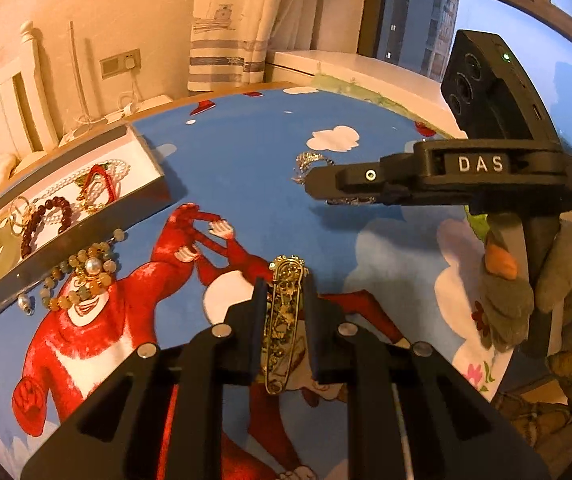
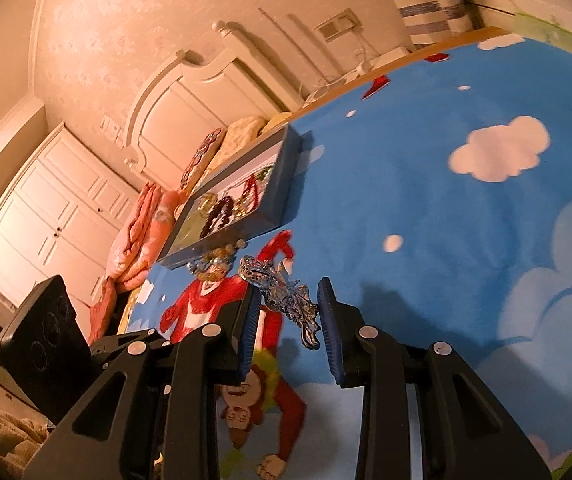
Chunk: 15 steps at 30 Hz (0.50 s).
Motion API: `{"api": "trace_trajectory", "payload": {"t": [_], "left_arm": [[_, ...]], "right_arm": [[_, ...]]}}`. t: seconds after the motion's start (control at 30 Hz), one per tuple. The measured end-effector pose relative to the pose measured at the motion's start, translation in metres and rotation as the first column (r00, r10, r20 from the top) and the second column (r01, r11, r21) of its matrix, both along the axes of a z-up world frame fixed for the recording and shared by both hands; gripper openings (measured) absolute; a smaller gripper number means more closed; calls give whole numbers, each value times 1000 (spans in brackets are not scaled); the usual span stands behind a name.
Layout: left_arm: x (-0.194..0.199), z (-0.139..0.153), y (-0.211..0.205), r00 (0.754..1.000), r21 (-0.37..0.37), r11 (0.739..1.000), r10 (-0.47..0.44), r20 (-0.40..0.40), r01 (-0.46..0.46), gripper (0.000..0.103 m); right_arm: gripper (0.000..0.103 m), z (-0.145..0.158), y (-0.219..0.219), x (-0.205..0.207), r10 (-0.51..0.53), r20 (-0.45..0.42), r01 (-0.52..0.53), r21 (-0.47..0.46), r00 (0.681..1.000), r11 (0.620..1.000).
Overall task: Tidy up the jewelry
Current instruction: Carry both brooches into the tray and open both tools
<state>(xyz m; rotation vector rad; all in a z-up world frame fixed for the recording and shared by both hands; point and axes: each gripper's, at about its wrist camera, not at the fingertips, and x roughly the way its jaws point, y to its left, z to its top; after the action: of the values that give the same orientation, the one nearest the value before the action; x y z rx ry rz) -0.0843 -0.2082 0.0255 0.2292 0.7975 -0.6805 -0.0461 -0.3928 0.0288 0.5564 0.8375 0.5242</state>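
My left gripper (image 1: 285,285) is shut on a long gold pin brooch (image 1: 284,320), held lengthwise between the pads just above the blue cartoon cloth (image 1: 246,152). In the right wrist view my right gripper (image 2: 288,291) is shut on a silver, leaf-like brooch (image 2: 286,300) that spans the gap between its blue pads. From the left wrist view, the right gripper (image 1: 316,184) hangs over the cloth with silver bits showing at its tip. A grey jewelry box (image 1: 86,232) at the left holds pearls, a red cord piece, dark red beads and a pale jade bangle.
A beaded bracelet with a large pearl (image 1: 86,276) lies on the cloth against the box's front wall. A gloved hand (image 1: 526,280) holds the right gripper's handle. A white headboard (image 2: 190,96), pillows and a wardrobe stand beyond the box; a curtain and a window lie at the far side.
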Motion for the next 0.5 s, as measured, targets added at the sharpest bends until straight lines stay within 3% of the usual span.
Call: {"api": "trace_trajectory", "payload": {"t": [0.5], "left_arm": [[39, 11, 73, 981, -49, 979, 196, 1, -195, 17]], "right_arm": [[31, 5, 54, 20, 88, -17, -89, -70, 996, 994]]}}
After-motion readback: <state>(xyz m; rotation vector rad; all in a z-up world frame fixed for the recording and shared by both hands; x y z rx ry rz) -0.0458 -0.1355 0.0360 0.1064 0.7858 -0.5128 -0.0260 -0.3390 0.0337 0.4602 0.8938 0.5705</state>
